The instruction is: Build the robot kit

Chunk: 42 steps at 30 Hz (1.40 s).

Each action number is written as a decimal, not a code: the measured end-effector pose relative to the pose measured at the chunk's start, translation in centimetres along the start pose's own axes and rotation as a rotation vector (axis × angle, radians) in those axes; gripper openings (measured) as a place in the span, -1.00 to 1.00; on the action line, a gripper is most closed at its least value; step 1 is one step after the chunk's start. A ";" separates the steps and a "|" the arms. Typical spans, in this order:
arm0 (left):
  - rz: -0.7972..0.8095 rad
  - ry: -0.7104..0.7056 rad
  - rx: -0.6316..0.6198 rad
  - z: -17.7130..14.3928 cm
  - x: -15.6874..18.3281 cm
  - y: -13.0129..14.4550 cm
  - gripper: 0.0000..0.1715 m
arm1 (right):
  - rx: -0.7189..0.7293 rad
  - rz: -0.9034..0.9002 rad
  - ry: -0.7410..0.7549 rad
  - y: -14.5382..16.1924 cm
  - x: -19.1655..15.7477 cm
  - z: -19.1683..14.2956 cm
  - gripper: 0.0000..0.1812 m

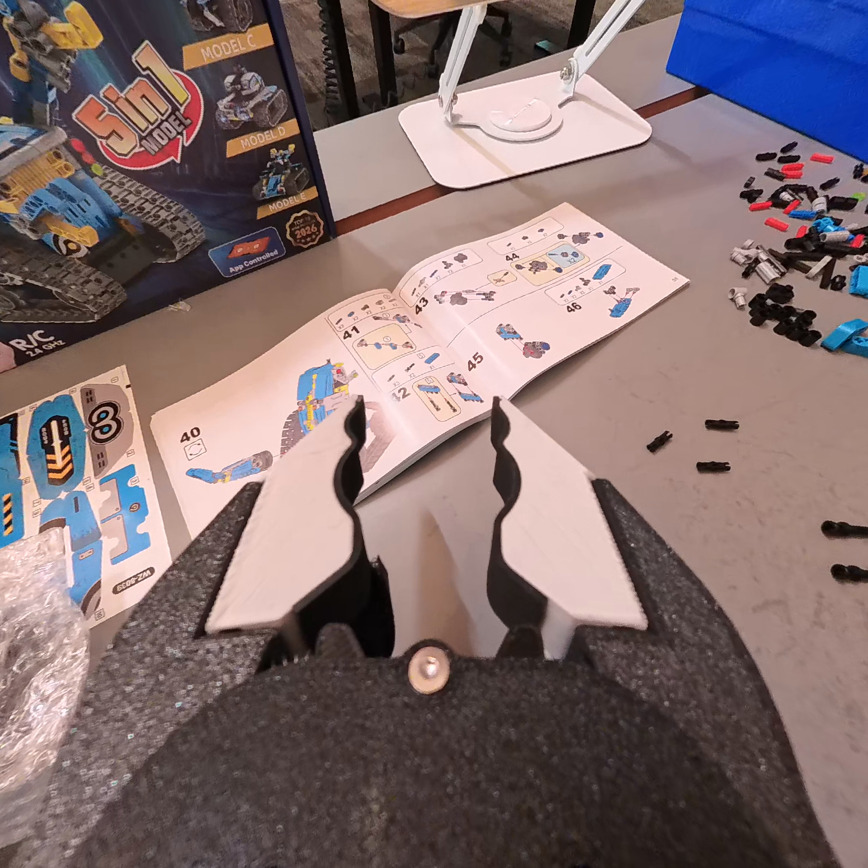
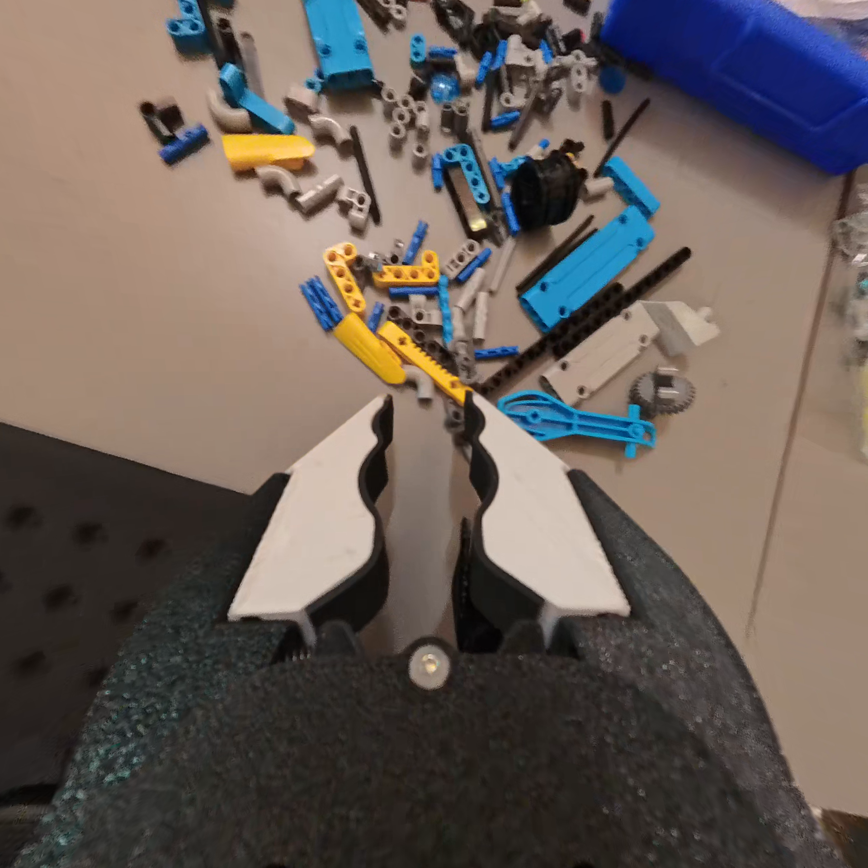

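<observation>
1. Left gripper (image 1: pixel 427 404) has its jaws spread wide with nothing between them; it is pitched down over the grey table (image 1: pixel 610 540), its left fingertip over the near edge of the open booklet (image 1: pixel 422 338)
2. Right gripper (image 2: pixel 428 403) has its jaws parted, narrower than the left, and they hold nothing; it points down at the near edge of a scatter of bricks (image 2: pixel 469 235)
3. Its right fingertip is at the end of a yellow toothed rack (image 2: pixel 418 357); whether they touch I cannot tell. A small grey connector (image 2: pixel 424 386) lies just ahead of the gap
4. Just right of that finger lies a light-blue tool (image 2: pixel 577 422), with a grey gear (image 2: pixel 662 390) beyond it
5. Beside the booklet are a sticker sheet (image 1: pixel 80 469) and a toy box (image 1: pixel 141 155); a white stand (image 1: pixel 526 127) is farther back
6. Three black pins (image 1: pixel 714 466) lie well right of the left gripper, apart from it
7. A blue bin (image 2: pixel 742 80) sits at the far right
</observation>
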<state>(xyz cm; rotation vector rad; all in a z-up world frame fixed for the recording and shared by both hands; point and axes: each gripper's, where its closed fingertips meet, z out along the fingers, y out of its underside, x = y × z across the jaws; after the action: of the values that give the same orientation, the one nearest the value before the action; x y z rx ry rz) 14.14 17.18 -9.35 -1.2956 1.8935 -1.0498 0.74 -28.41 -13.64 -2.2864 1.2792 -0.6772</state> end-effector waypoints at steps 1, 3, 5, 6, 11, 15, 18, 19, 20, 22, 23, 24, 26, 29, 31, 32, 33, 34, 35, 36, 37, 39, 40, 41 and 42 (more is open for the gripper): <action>0.000 0.001 -0.002 0.0 0.0 0.0 -0.38 | 0.007 -0.004 0.018 0.1 0.5 -0.2 -0.66; 0.002 0.003 -0.005 0.1 0.1 0.1 -0.37 | 0.022 0.009 0.017 0.1 1.3 -0.6 -0.66; 0.005 0.001 -0.009 0.1 0.1 0.2 -0.37 | 0.022 0.038 0.005 0.4 2.0 -1.0 -0.64; 0.006 0.001 -0.008 0.1 0.1 0.2 -0.38 | 0.019 0.049 0.008 0.7 2.5 -1.1 -0.63; 0.004 0.005 -0.013 0.2 0.1 0.3 -0.37 | 0.016 0.129 0.000 1.5 4.4 -1.2 -0.62; 0.011 0.005 -0.019 0.3 0.2 0.4 -0.37 | 0.065 0.182 -0.060 -0.2 4.3 -1.0 -0.62; 0.009 0.005 -0.022 0.3 0.2 0.5 -0.37 | 0.084 0.153 -0.035 -1.8 4.8 -0.2 -0.63; 0.008 0.006 -0.022 0.3 0.2 0.5 -0.37 | 0.093 0.139 -0.013 -2.4 5.3 0.1 -0.64; 0.007 0.006 -0.021 0.3 0.2 0.4 -0.37 | 0.105 0.126 0.014 -3.1 6.0 0.4 -0.64; 0.010 0.006 -0.020 0.3 0.2 0.4 -0.37 | 0.135 0.117 0.046 -4.7 7.5 1.1 -0.66; 0.011 0.006 -0.019 0.2 0.3 0.4 -0.37 | 0.145 0.122 0.040 -5.5 8.3 1.7 -0.66; 0.011 0.006 -0.019 0.2 0.3 0.4 -0.37 | 0.149 0.132 0.014 -6.3 8.8 2.4 -0.66; 0.012 0.005 -0.021 0.3 0.2 0.4 -0.37 | 0.142 0.157 -0.043 -7.6 10.2 4.2 -0.66; 0.010 0.003 -0.022 0.2 0.1 0.4 -0.37 | 0.061 0.154 -0.145 -7.9 11.2 7.4 -0.64; 0.011 0.002 -0.022 0.2 0.1 0.4 -0.37 | 0.028 0.149 -0.156 -8.0 12.2 8.7 -0.64; 0.013 0.002 -0.023 0.2 0.1 0.4 -0.37 | 0.018 0.161 -0.164 -8.1 12.5 9.2 -0.64; 0.017 0.000 -0.024 0.2 0.1 0.4 -0.37 | 0.006 0.181 -0.193 -8.2 12.5 9.5 -0.64; 0.021 -0.002 -0.023 0.2 0.1 0.3 -0.37 | -0.008 0.195 -0.232 -8.2 12.2 9.7 -0.64; 0.024 -0.002 -0.022 0.2 0.1 0.3 -0.37 | -0.018 0.201 -0.253 -8.2 12.0 9.9 -0.64; 0.026 -0.003 -0.021 0.2 0.2 0.2 -0.37 | -0.024 0.195 -0.258 -8.1 11.9 10.0 -0.64; 0.026 -0.003 -0.020 0.1 0.2 0.2 -0.38 | -0.032 0.183 -0.242 -7.9 12.0 10.2 -0.64; 0.025 0.000 -0.018 0.1 0.2 0.1 -0.37 | -0.049 0.156 -0.209 -7.4 12.3 10.5 -0.64; 0.024 0.002 -0.017 0.1 0.3 0.1 -0.37 | -0.058 0.147 -0.204 -7.1 12.3 10.7 -0.64; 0.025 0.005 -0.017 0.1 0.3 0.1 -0.37 | -0.071 0.144 -0.199 -6.9 12.4 10.9 -0.64; 0.027 0.006 -0.018 0.1 0.4 0.0 -0.37 | -0.081 0.141 -0.204 -6.7 12.4 11.0 -0.64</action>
<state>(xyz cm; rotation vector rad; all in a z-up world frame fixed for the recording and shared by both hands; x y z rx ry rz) 14.06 16.80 -9.42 -1.2745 1.9237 -1.0268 17.43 -34.46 -15.89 -2.2360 1.3746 -0.3395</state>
